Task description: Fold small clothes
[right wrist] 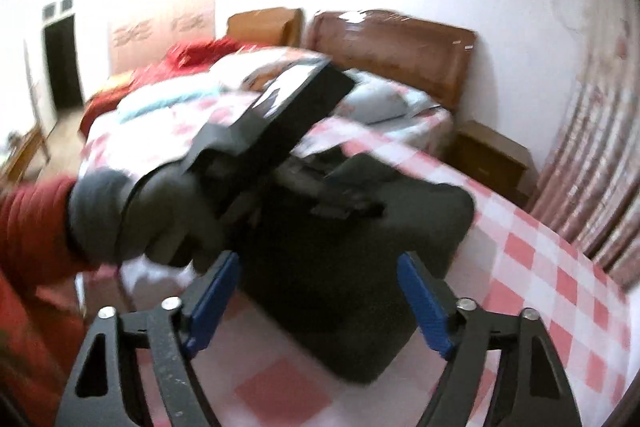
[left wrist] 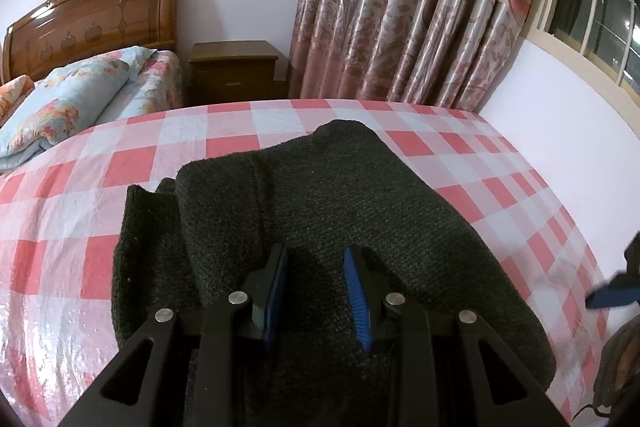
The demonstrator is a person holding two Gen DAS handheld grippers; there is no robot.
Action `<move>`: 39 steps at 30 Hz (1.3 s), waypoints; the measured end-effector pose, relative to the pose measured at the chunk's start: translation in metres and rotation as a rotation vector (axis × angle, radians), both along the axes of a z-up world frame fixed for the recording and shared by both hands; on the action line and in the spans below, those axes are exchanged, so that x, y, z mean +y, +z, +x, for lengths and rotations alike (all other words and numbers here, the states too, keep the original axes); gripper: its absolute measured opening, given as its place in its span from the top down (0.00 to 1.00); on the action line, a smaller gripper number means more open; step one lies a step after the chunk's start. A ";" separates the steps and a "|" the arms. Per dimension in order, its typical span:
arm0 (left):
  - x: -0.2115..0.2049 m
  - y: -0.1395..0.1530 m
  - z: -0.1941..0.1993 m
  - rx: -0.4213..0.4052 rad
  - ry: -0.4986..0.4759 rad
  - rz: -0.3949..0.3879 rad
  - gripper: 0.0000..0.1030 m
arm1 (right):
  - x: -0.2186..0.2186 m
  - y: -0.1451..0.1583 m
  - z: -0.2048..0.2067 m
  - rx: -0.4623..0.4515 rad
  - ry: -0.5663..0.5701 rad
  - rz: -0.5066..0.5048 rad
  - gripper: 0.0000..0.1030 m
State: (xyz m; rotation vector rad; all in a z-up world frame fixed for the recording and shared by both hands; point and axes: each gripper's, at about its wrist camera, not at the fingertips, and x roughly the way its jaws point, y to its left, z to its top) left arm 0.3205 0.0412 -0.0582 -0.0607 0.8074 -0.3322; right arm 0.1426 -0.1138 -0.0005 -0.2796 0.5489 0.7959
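A dark green knitted garment [left wrist: 320,195] lies folded on the pink-and-white checked table cover [left wrist: 80,227]. My left gripper [left wrist: 316,255] hovers low over its near part, jaws open, nothing between the blue pads. In the right wrist view the same garment [right wrist: 360,287] lies ahead of my right gripper [right wrist: 320,263], which is open and empty above the cover [right wrist: 560,287]. The left gripper's body [right wrist: 288,123] and the gloved hand [right wrist: 160,219] that holds it sit over the garment's far side. The right gripper's blue tip [left wrist: 612,293] shows at the left wrist view's right edge.
A bed with a floral pillow [left wrist: 68,103] and wooden headboard [left wrist: 96,15] stands behind the table. A wooden nightstand [left wrist: 236,71] and floral curtains [left wrist: 420,19] are beyond the far edge. A white wall [left wrist: 580,115] runs along the right side.
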 end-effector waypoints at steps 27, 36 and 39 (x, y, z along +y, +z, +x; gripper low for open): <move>0.017 0.005 -0.049 -0.080 0.159 0.148 0.49 | 0.009 -0.042 0.047 0.088 -0.205 -0.033 0.00; 0.078 0.063 -0.074 -0.246 0.549 0.370 0.49 | 0.011 -0.009 0.074 0.044 -0.241 -0.006 0.00; 0.127 0.075 -0.081 -0.235 0.711 0.351 0.49 | 0.026 -0.005 0.106 0.035 -0.276 -0.038 0.00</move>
